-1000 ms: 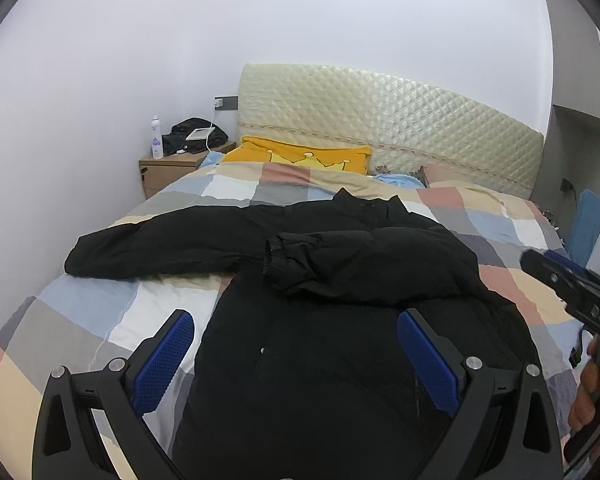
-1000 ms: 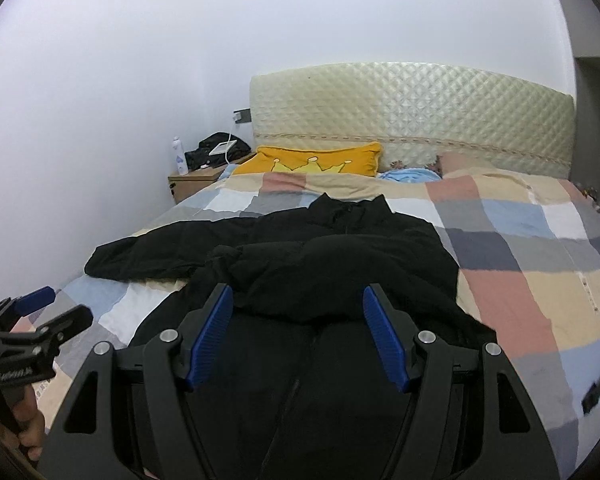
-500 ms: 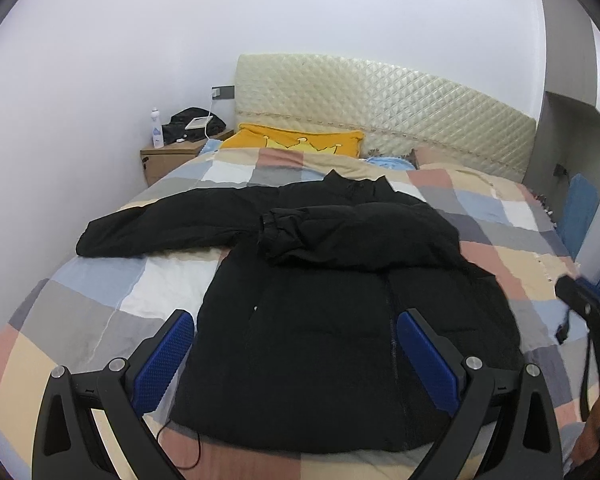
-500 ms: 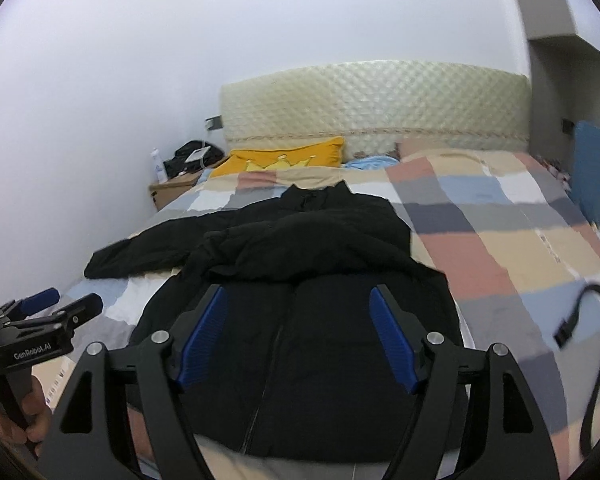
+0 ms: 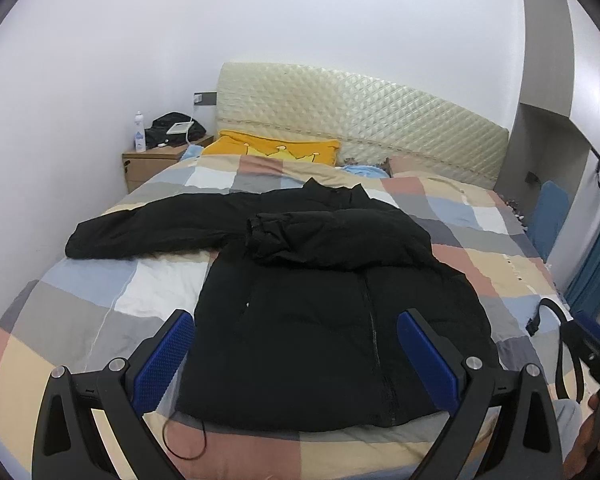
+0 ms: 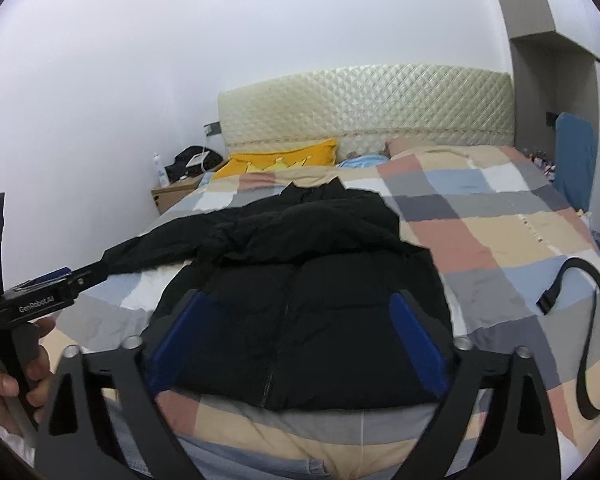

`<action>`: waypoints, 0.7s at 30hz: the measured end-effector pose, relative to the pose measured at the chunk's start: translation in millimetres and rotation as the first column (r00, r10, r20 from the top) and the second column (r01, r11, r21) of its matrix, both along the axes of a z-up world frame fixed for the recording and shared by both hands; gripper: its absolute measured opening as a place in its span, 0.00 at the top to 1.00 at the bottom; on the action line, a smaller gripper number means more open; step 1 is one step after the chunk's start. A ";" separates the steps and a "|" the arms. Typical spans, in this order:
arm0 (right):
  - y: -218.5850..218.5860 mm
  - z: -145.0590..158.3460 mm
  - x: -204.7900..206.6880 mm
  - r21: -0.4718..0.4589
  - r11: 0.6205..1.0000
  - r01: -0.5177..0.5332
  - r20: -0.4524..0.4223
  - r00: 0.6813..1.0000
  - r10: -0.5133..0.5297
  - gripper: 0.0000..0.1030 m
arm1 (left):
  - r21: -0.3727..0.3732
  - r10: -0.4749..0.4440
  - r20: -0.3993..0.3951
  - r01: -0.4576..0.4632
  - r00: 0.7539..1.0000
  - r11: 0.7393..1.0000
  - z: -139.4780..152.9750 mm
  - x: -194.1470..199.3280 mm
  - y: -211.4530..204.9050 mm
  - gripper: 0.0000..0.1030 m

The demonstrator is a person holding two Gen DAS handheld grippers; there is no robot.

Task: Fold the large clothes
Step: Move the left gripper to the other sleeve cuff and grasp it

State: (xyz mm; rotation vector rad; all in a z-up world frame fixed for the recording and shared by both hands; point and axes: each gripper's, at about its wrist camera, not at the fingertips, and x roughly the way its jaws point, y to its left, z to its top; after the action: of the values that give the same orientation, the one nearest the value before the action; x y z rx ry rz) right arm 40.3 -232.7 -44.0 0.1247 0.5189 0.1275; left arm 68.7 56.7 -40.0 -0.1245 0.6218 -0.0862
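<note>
Both grippers pulled back from black puffer jacket (image 5: 332, 312); left gripper (image 5: 296, 356) and right gripper (image 6: 296, 336) jaws apart, empty; one sleeve (image 5: 332, 236) folded across chest, other sleeve (image 5: 152, 232) and body left

black jacket (image 5: 332, 320), pastel checked quilt (image 5: 80, 320), yellow pillow (image 5: 276, 148)

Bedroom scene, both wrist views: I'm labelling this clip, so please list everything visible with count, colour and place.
jacket: 1, black, flat on the bed, one sleeve folded across the chest, the other stretched out sideways
quilt: 1, checked in blue, grey, peach and white, covering the bed
pillow: 1, yellow, at the headboard
headboard: 1, cream, quilted, against the wall
nightstand: 1, wooden, beside the bed
bottle: 1, white, on the nightstand
strap: 1, black, on the quilt's edge
left gripper: 1, black with blue pads, open, over the hem
right gripper: 1, same, open, over the hem
</note>
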 end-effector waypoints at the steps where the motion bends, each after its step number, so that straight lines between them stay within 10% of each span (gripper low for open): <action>1: -0.5 1.5 -1.0 -0.004 1.000 0.005 0.008 1.000 -0.005 0.01 | -0.001 -0.001 0.011 0.001 1.000 1.000 1.4 0.0 5.5 0.00; 11: 6.5 -6.7 5.0 -0.016 0.999 0.044 -0.006 0.999 -0.045 0.01 | -0.113 0.072 0.018 -0.070 0.997 0.991 2.3 64.7 149.2 0.00; 21: 34.8 -40.5 36.1 -0.052 0.995 0.085 -0.066 0.994 -0.088 0.00 | -0.270 0.234 -0.177 -0.276 0.956 0.923 -102.4 168.2 311.3 0.01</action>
State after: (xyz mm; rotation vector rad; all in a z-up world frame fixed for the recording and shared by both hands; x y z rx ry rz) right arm 76.4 -197.8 -84.5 0.1040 0.5835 0.0258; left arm 236.9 368.0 -142.4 -0.5016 0.7273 0.0858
